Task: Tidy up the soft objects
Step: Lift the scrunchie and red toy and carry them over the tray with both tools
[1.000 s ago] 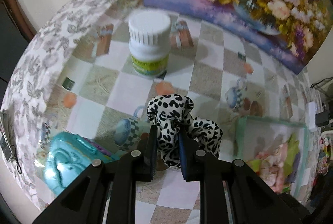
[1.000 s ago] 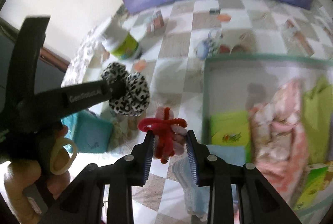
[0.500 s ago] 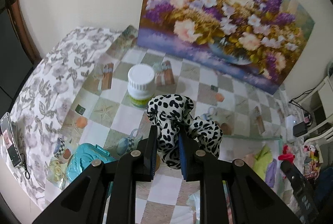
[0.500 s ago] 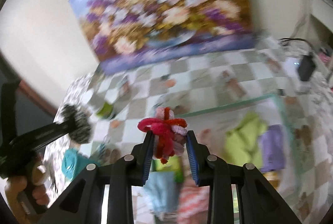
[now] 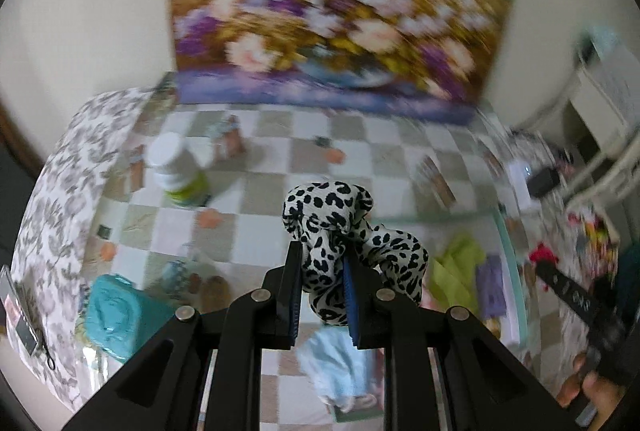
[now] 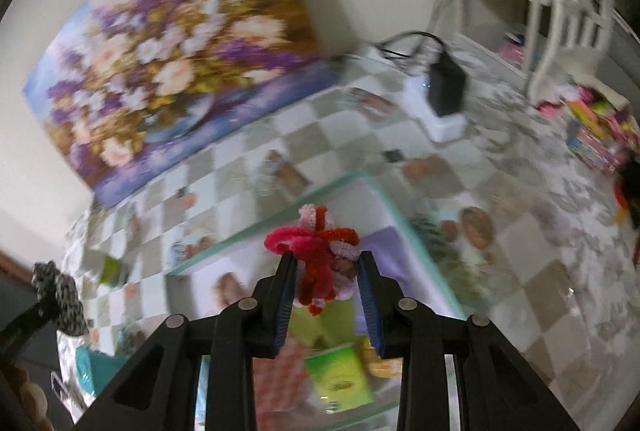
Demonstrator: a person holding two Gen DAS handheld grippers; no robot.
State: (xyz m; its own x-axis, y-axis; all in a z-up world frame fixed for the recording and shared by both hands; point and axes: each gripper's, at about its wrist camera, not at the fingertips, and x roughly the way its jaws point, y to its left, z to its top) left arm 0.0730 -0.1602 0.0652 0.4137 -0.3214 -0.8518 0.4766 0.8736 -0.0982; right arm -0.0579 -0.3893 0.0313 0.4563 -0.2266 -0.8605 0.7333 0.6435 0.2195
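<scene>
The left tongs are closed on a black-and-white spotted scrunchie, which is pinched between the blue pads and bulges above and to the right of them. It is held in the air above the checkered tabletop. Below it, a pale blue cloth lies on the tabletop, and a white bottle with a green label stands well apart to the left. A teal case is seen near the tabletop's left edge.

The right tongs are closed on a bundle of red and pink fuzzy hair ties, gripped between the pads and raised above a clear tray with a green rim. Green and purple cloths lie inside the tray, blurred. A floral painting is propped against the wall behind the tabletop.
</scene>
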